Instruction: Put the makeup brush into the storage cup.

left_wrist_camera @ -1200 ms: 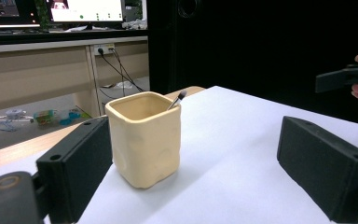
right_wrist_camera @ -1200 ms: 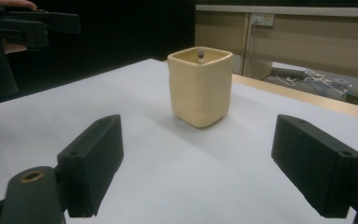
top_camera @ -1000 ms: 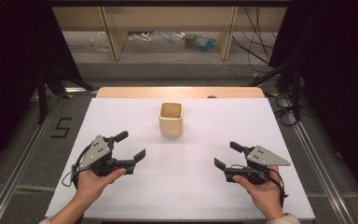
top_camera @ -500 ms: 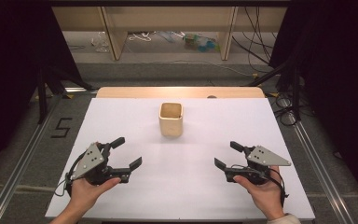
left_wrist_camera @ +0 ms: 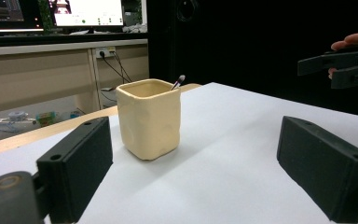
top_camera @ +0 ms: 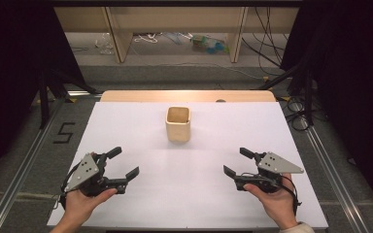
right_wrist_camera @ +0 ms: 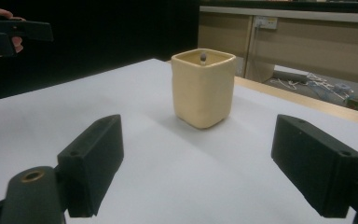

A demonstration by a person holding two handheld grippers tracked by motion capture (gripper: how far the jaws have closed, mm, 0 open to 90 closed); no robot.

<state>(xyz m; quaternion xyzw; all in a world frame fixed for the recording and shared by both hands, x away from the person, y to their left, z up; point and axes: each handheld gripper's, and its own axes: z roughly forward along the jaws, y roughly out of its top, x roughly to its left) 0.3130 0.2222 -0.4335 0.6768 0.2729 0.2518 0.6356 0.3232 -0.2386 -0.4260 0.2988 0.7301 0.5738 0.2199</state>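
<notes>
A cream, square-sided cup [top_camera: 178,124] stands upright near the far middle of the white table [top_camera: 141,126]. A thin stick-like tip [left_wrist_camera: 178,82] pokes up inside the cup [left_wrist_camera: 149,118]; from the other side its end [right_wrist_camera: 203,58] just clears the rim of the cup [right_wrist_camera: 203,88]. My left gripper [top_camera: 125,163] is held at the near left, open, jaws wide with nothing between them. At the near right my right gripper [top_camera: 238,162] is likewise open and empty. Both point toward the cup from well short of it.
A wooden strip [top_camera: 187,95] runs along the table's far edge. Beyond it stand desk legs [top_camera: 118,34] with cables and clutter on the floor. A "5" is marked on the floor [top_camera: 64,132] at the left. Metal rails flank the table.
My left gripper has drawn back toward the near left corner of the table and stays open. The right gripper and the cup have not moved.
</notes>
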